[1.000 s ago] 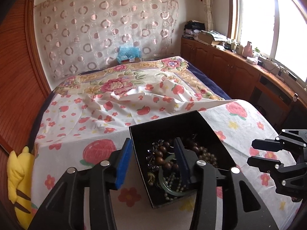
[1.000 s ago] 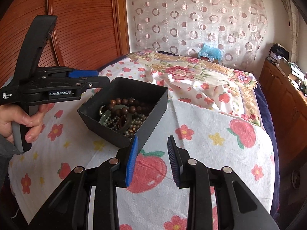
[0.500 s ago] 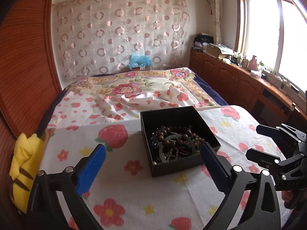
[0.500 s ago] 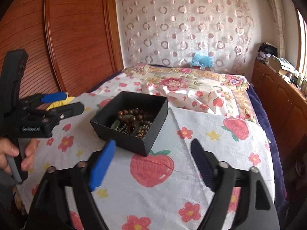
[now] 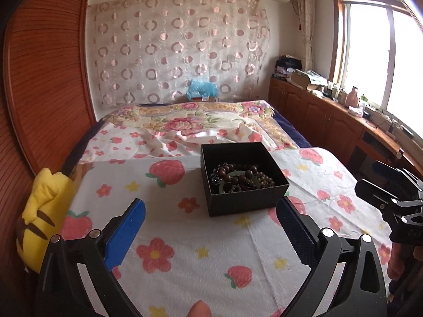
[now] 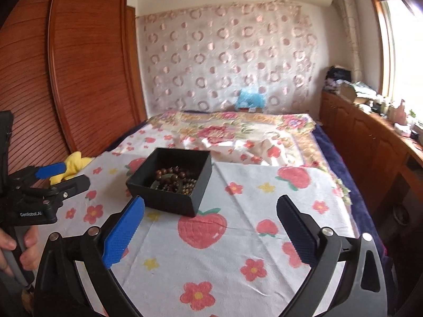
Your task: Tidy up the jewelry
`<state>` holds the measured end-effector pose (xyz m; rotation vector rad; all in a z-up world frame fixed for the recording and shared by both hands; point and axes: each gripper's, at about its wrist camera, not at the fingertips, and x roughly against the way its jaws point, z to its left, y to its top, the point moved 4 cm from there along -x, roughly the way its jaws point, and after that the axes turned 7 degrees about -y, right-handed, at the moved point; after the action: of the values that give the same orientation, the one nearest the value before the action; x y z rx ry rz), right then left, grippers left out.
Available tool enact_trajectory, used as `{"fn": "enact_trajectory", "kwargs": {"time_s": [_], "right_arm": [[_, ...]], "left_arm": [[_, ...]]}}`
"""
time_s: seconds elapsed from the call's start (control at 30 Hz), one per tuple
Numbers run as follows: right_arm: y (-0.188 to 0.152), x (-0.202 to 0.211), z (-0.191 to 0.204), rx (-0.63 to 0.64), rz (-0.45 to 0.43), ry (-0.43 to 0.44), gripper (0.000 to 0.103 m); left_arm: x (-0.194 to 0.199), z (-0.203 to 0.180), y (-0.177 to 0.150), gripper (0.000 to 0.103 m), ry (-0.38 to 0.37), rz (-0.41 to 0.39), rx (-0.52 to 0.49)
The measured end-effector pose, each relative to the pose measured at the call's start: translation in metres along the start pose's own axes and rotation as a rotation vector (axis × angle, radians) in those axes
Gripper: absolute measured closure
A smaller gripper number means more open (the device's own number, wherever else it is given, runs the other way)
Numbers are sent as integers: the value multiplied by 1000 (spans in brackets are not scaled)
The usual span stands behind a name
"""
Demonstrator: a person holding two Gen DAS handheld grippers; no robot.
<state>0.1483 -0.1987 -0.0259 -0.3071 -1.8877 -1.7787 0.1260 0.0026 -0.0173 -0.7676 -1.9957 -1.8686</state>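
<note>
A black open box (image 5: 244, 199) stands on the flowered cloth (image 5: 185, 251) on the bed. It holds a pile of brown bead strings and a green bangle (image 5: 242, 178). It also shows in the right wrist view (image 6: 171, 203), with the beads (image 6: 174, 179) inside. My left gripper (image 5: 211, 211) is open wide and empty, held back from the box's near side. My right gripper (image 6: 211, 211) is open wide and empty, near the box's right corner. Each gripper shows in the other's view, the right one (image 5: 380, 182) and the left one (image 6: 66, 175).
A yellow plush toy (image 5: 42, 216) lies at the bed's left edge by the wooden wardrobe (image 6: 79, 74). A rumpled floral blanket (image 5: 190, 124) covers the far bed. A wooden counter (image 5: 343, 116) with clutter runs under the window on the right.
Both grippers have opened from nearly closed to wide open. Both have drawn back and up from the box, which now sits farther away in both views.
</note>
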Motion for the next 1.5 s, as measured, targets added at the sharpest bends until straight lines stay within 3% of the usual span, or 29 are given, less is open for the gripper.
{"fn": "enact_trajectory", "kwargs": {"time_s": [0.37,1.5], "right_arm": [[-4,24,-7,-48,-42,-25,2],[-6,24,-3,-47,-41,-15,2]], "left_arm": [[29,-14,-1,7,36,-37,-26],[35,-19,-3,7,27,-44,-25]]}}
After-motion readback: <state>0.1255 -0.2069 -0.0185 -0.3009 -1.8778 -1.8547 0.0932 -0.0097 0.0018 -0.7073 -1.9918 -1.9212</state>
